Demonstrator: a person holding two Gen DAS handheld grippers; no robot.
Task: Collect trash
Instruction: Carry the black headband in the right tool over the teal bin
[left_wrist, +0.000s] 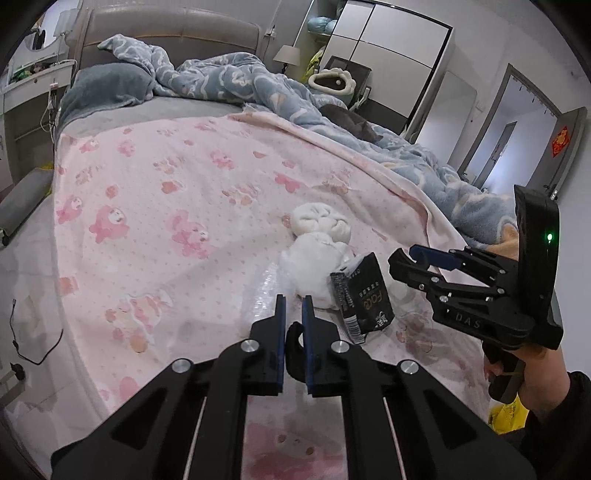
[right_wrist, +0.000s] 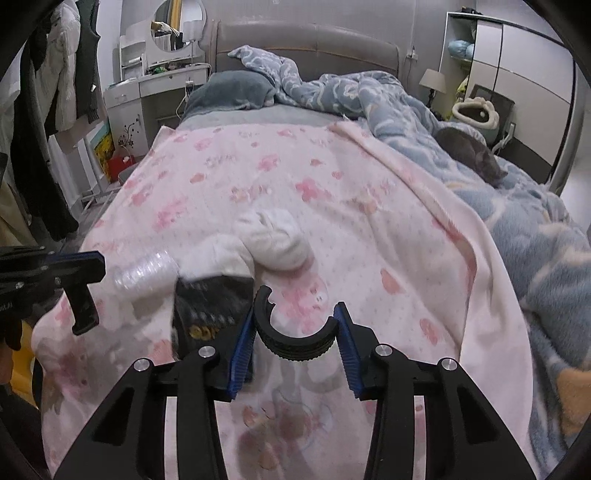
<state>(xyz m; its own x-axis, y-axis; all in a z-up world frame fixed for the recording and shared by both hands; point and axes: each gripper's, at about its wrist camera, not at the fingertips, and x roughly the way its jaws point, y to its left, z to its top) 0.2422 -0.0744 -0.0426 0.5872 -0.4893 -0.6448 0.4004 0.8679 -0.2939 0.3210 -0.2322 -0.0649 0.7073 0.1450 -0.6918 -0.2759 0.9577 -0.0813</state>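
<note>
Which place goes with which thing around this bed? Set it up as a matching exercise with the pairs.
Things:
1. black C-shaped clip
2. grey cat
3. black packet
4. grey-blue pillow

Places:
A. on the blue duvet
B. against the headboard
C. between the pads of the right gripper
D. on the pink blanket, beside the white wad

Pairs: 1-C, 2-A, 3-D, 4-B
</note>
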